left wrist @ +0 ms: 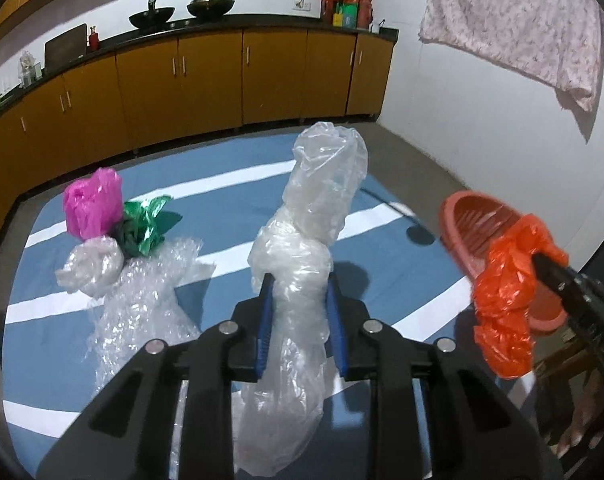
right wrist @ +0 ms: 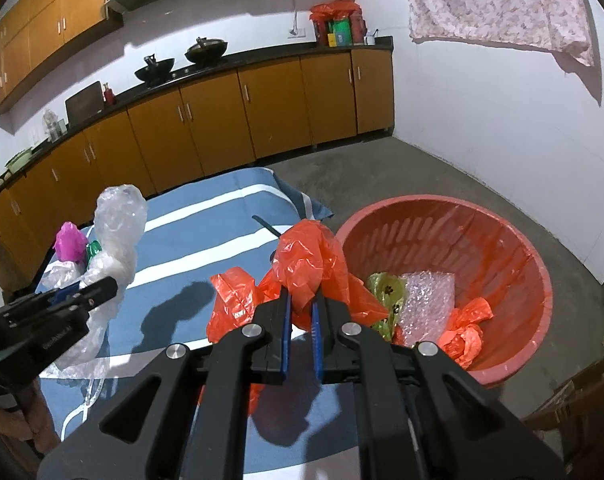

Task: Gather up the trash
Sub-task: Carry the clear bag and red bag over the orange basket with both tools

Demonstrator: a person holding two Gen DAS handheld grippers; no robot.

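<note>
My left gripper (left wrist: 300, 286) is shut on a clear plastic bag (left wrist: 314, 200) held upright above the blue striped cloth (left wrist: 230, 200); it also shows in the right wrist view (right wrist: 118, 216). My right gripper (right wrist: 302, 300) is shut on an orange plastic bag (right wrist: 310, 256), lifted just left of the red basket (right wrist: 538, 292); the orange bag also shows in the left wrist view (left wrist: 506, 296). On the cloth lie a pink bag (left wrist: 92, 208), a green wrapper (left wrist: 146, 226), a whitish bag (left wrist: 94, 266) and bubble wrap (left wrist: 150, 300).
The red basket holds bubble wrap (right wrist: 426, 300), a yellow-green bag (right wrist: 386, 292) and an orange bag (right wrist: 466, 328). Orange cabinets (right wrist: 222, 120) run along the back. A white wall (right wrist: 502, 140) stands at the right. Wooden furniture (right wrist: 574, 412) sits at the lower right.
</note>
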